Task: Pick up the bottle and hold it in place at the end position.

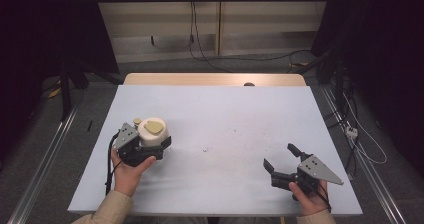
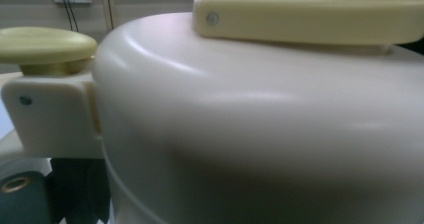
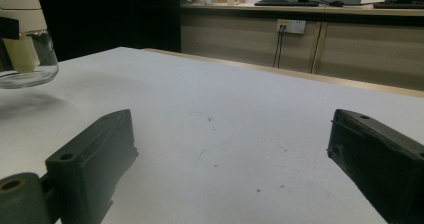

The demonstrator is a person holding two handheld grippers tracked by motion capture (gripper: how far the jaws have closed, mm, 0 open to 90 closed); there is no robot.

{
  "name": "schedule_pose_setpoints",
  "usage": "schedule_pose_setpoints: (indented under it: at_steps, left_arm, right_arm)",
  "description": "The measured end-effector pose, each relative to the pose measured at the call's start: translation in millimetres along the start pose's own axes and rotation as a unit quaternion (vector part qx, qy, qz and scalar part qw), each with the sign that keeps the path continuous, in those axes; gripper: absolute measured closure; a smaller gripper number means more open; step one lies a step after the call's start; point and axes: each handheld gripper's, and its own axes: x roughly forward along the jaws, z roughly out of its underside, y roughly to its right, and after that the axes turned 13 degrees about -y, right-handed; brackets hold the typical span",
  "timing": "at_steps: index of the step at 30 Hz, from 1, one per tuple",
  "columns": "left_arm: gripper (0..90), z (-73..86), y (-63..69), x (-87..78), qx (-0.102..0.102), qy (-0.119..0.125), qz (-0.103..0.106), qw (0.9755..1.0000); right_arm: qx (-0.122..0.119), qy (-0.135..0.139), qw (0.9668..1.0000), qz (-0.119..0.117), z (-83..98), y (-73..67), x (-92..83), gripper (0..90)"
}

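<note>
A cream-lidded jar [image 1: 152, 130] sits at the table's left, with a yellowish flat handle [image 1: 156, 127] on top and a small knob [image 1: 137, 121] at its side. My left gripper [image 1: 151, 145] is shut on the jar, its jaws on either side of the body. In the left gripper view the lid [image 2: 260, 124], handle [image 2: 310, 19] and knob [image 2: 45, 46] are very close. The right gripper view shows the jar [image 3: 22, 39] with a clear glass base, seemingly just off the table. My right gripper [image 1: 278, 155] [image 3: 235, 159] is open at the front right, holding nothing.
A white sheet covers the table [image 1: 215, 114], with the wooden top showing at its far edge [image 1: 190, 79]. A small dark object [image 1: 248, 84] lies on that edge. Dark specks [image 1: 210, 148] mark the middle. Cables and metal rails run along the floor on both sides.
</note>
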Motion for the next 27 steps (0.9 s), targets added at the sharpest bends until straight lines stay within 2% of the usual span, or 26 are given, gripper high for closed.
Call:
schedule_pose_setpoints:
  at_steps: [10,27]
  left_arm:
    - [6.0,-7.6,4.7,9.8,-0.003,0.005,0.013,0.9999]
    - [6.0,-16.9,11.3,30.1,0.004,0.002,0.022,0.9997]
  right_arm:
    - [0.001,-0.002,1.0000,-0.002,0.2,0.0,0.2,4.4]
    - [-0.001,-0.004,1.0000,-0.003,0.3,0.1,0.0,4.5]
